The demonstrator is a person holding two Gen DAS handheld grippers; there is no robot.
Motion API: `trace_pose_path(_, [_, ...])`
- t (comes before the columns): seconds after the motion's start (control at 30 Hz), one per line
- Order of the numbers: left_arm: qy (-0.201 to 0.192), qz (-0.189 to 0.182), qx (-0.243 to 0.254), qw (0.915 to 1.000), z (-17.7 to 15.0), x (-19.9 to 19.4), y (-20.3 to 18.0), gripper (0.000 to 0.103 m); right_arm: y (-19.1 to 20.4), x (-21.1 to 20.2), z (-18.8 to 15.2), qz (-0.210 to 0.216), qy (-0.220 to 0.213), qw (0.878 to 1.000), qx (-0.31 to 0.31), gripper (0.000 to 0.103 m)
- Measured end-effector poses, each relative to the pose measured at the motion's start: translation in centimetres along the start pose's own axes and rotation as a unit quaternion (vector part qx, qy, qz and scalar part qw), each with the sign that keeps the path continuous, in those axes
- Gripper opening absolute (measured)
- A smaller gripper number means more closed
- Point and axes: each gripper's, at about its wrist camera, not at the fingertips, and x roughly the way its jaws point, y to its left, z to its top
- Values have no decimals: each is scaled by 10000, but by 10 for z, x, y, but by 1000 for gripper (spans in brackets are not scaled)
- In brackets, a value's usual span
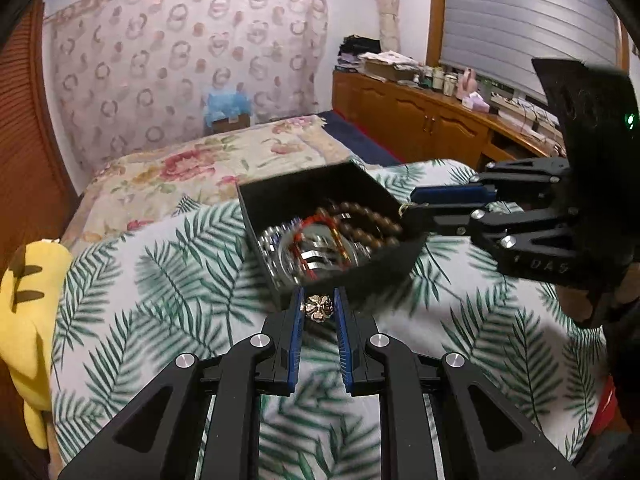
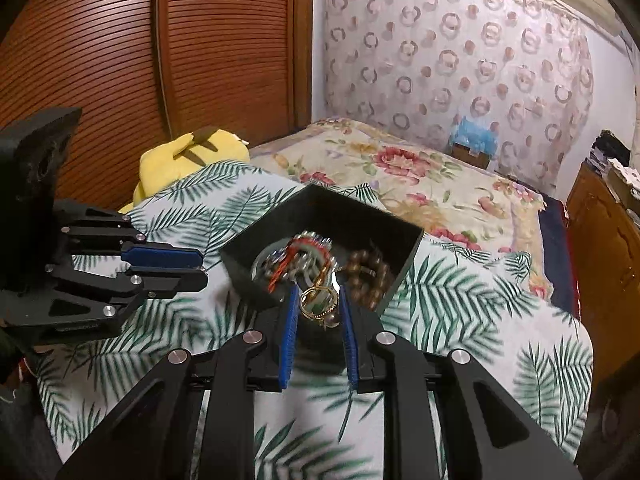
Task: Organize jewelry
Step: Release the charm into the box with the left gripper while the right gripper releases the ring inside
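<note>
A black open box (image 1: pixel 312 188) sits on the leaf-print bed cover, with a brown bead bracelet (image 1: pixel 368 220), red cord and silver pieces inside; it also shows in the right wrist view (image 2: pixel 348 208). My left gripper (image 1: pixel 318 308) is shut on a silver flower-shaped ring (image 1: pixel 318 307), just before the box's near corner. My right gripper (image 2: pixel 319 308) is shut on a gold ring piece with green and a small bead (image 2: pixel 320 304), at the box's near edge. In the left view the right gripper (image 1: pixel 404 210) reaches the box's right side.
A yellow plush toy (image 2: pixel 188 156) lies at the bed's left edge by the wooden slatted wardrobe (image 2: pixel 160 60). A floral quilt (image 1: pixel 224 160) covers the far bed. A wooden sideboard with clutter (image 1: pixel 420 112) runs along the right wall.
</note>
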Motion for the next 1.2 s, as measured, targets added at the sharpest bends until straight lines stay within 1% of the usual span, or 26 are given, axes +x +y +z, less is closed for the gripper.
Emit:
trace_pose_path(0.1, [-85,18,-64,9999,12,6,7,14,-7,10,5,21,10,10000,58,23])
trace_pose_path(0.2, [-152,50,-79,9998,21,11,11,14,-13,16,7,136,-28,9998,153,23])
trace_pose_path(0.27, [-174,68,-90,9998,28,15,15,14,-15,18,6,145,-103,9997,181,23])
trace_pose_path(0.37, [-190,63,-137,9997,38,23,21,14,-25,17,5,183,-214,9988,410,24])
trace_pose_path(0.57, [-131,23,-146,9998,53,42,28,14,-39,13,1,84,-322,9973,651,24])
trace_pose_path(0.73, [-101,43,-142,9998,64,59,28,14,-41,11,-1,20,-363,9970,687,24])
trace_pose_path(0.8, [-95,63,-164,9998,68,65,28,14,-42,11,-1,0,-372,9969,696,24])
trace_pose_path(0.9, [-127,201,-215,9995,70,71,28,15,-44,11,-2,-48,-370,9967,719,24])
trace_pose_path(0.93, [-128,187,-228,9995,71,71,28,16,-45,11,-2,-70,-364,9966,737,24])
trace_pose_path(1.0, [-160,197,-259,9993,71,70,28,28,-47,12,-2,-92,-359,9963,781,24])
trace_pose_path(1.03, [-200,200,-284,9992,71,68,29,36,-48,12,-2,-98,-355,9962,792,24])
trace_pose_path(1.1, [-217,183,-317,9991,71,65,31,39,-48,13,-2,-120,-347,9961,803,24])
trace_pose_path(1.13, [-233,191,-348,9989,70,62,32,43,-48,13,-2,-135,-344,9961,807,24])
trace_pose_path(1.17, [-256,241,-387,9986,68,60,33,55,-48,14,-2,-151,-337,9960,809,24])
trace_pose_path(1.2, [-290,299,-428,9982,68,58,35,62,-47,14,-2,-183,-333,9960,813,24])
